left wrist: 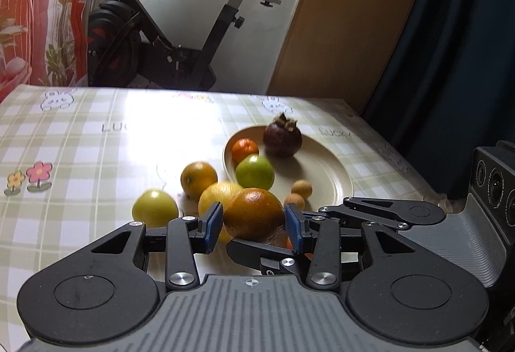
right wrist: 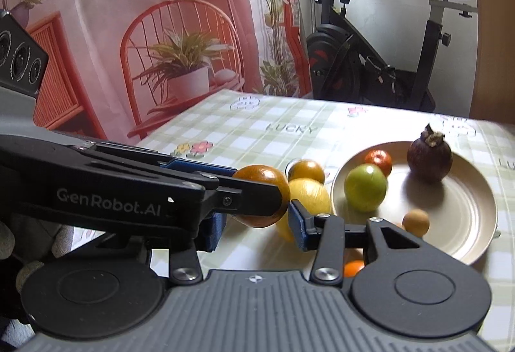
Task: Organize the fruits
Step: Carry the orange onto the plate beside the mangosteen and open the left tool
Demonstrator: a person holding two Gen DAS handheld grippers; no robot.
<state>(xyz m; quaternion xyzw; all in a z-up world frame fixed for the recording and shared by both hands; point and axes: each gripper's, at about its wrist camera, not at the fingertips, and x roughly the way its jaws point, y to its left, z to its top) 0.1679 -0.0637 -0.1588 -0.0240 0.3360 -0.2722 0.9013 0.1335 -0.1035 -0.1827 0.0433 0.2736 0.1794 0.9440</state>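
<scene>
The table (left wrist: 80,133) in its checked cloth fills the lower half of both views, and the beige plate (left wrist: 322,168) lies on it at about one o'clock from the left gripper (left wrist: 254,223). That direction is what the coming move turns on, as I judge it: the orange-brown fruit (left wrist: 252,215) sits squarely between the left jaws, both blue pads touching its sides, so it is gripped and apparently lifted clear of the cloth, with the plate's near rim just beyond. The fruit is round, so no long axis matters. The right gripper (right wrist: 257,228) hangs beside and below, jaws apart and holding nothing; in its view the plate lies at two o'clock. On the plate sit a mangosteen (left wrist: 282,136), a green fruit (left wrist: 255,171), a small orange fruit (left wrist: 245,149) and a tan ball (left wrist: 302,188). Off it, at eleven o'clock from the left jaws, wait a lemon (left wrist: 215,195), an orange (left wrist: 198,178) and a yellow-green fruit (left wrist: 155,207).
</scene>
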